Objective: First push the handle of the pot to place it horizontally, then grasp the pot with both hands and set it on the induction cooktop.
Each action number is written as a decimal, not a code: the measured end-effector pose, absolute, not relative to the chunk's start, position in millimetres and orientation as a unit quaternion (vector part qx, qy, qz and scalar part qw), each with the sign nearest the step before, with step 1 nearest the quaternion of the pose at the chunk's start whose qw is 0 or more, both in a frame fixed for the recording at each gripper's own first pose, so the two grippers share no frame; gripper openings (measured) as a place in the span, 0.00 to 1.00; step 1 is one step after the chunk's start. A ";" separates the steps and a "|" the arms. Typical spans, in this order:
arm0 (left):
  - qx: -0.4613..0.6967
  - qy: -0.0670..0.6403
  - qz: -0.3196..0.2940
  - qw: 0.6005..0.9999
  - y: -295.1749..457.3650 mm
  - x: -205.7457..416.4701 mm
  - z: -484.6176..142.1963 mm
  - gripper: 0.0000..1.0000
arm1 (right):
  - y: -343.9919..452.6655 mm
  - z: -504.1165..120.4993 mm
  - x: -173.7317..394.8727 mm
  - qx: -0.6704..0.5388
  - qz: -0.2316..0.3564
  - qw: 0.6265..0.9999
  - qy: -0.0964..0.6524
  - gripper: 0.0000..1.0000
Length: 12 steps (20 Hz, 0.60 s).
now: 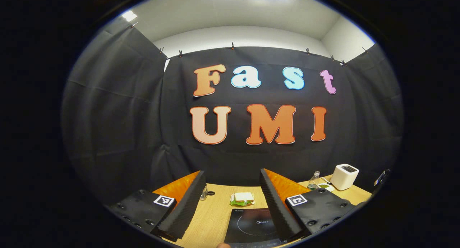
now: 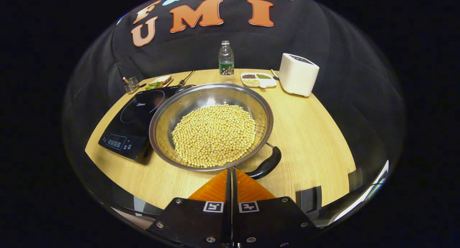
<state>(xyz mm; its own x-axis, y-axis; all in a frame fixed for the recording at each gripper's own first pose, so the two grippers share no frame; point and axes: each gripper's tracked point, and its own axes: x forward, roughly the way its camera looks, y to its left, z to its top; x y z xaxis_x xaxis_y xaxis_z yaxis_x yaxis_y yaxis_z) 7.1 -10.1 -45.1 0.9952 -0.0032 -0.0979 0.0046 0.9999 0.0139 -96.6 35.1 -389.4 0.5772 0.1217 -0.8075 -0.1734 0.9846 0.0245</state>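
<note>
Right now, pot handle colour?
Black, on the pot handle; clearest in the right gripper view.

In the left gripper view we see the cooktop (image 1: 251, 226) cut off at the bottom edge, its right side hidden behind a finger (image 1: 276, 201). In the right gripper view the pot (image 2: 212, 125) covers the cooktop's right edge, and the tray's (image 2: 258, 79) contents are too small to tell

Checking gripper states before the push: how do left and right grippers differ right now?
Left gripper is open, fingers wide apart, nothing between them, above the cooktop. Right gripper is shut, fingers pressed together on nothing, tips near the pot handle. Left looks level at the wall; right looks down on the table. Neither holds anything.
</note>
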 end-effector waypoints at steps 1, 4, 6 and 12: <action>0.007 0.048 -0.001 0.999 -10.1 6.3 -44.2 0.98 | 31.7 -391.5 -96.4 -0.027 0.080 0.887 0.454 0.01; 0.010 0.047 0.000 0.999 -10.2 7.8 -43.9 0.99 | 31.2 -392.5 -93.5 -0.008 0.082 0.886 0.456 0.00; 0.011 0.047 0.000 0.999 -10.9 8.2 -44.4 0.98 | 30.1 -394.1 -87.2 -0.010 0.077 0.888 0.452 0.00; 0.014 0.053 -0.001 0.998 -15.2 10.0 -49.4 0.99 | 14.3 -397.3 -70.4 -0.009 0.056 0.892 0.448 0.00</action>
<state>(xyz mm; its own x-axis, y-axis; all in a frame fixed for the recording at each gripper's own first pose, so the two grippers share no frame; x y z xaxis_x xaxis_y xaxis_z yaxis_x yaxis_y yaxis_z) 10.0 -15.2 -49.4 0.9943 0.0000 -0.1063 0.0028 0.9996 0.0269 -70.4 14.3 -397.3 0.5932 0.0918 -0.7998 -0.1080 0.9936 0.0339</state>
